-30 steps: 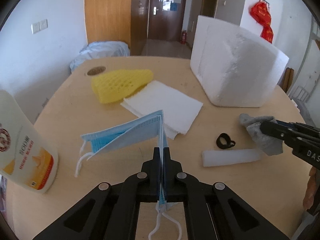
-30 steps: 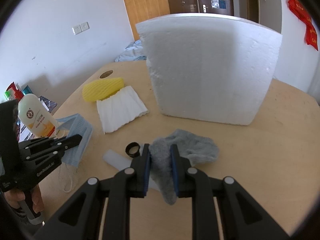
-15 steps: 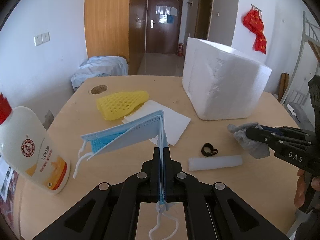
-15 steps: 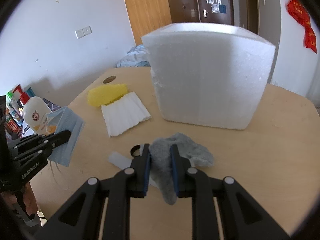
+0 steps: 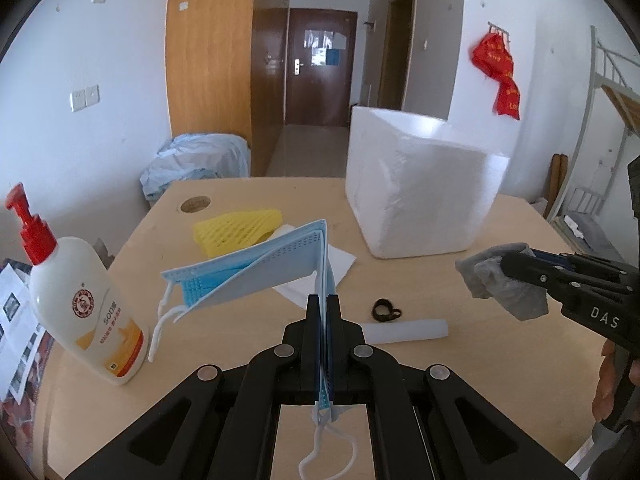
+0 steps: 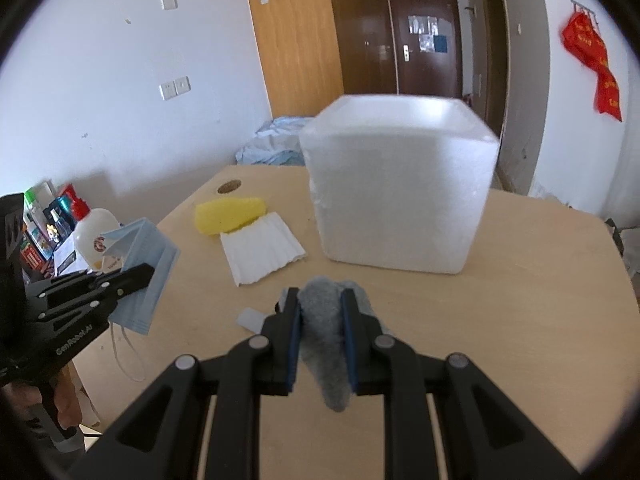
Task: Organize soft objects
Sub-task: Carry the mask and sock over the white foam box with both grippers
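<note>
My left gripper (image 5: 323, 300) is shut on a stack of blue face masks (image 5: 256, 268) and holds it above the wooden table (image 5: 460, 364). It also shows at the left of the right wrist view (image 6: 149, 270), with the masks (image 6: 150, 272). My right gripper (image 6: 321, 294) is shut on a grey cloth (image 6: 322, 328) and holds it in the air; the cloth (image 5: 496, 284) also shows at the right of the left wrist view. A white foam box (image 6: 400, 196), open at the top, stands at the far right. Yellow foam netting (image 5: 236, 230) and a white pad (image 6: 260, 252) lie on the table.
A white lotion bottle with a red pump (image 5: 76, 292) stands at the left table edge. A white foam strip (image 5: 404, 330) and a small black ring (image 5: 386, 310) lie mid-table. A round cable hole (image 5: 195, 204) is at the far left corner.
Both grippers have risen and pulled back from the table with their loads. The grey cloth has come off the table surface. The foam box's open top has come into view.
</note>
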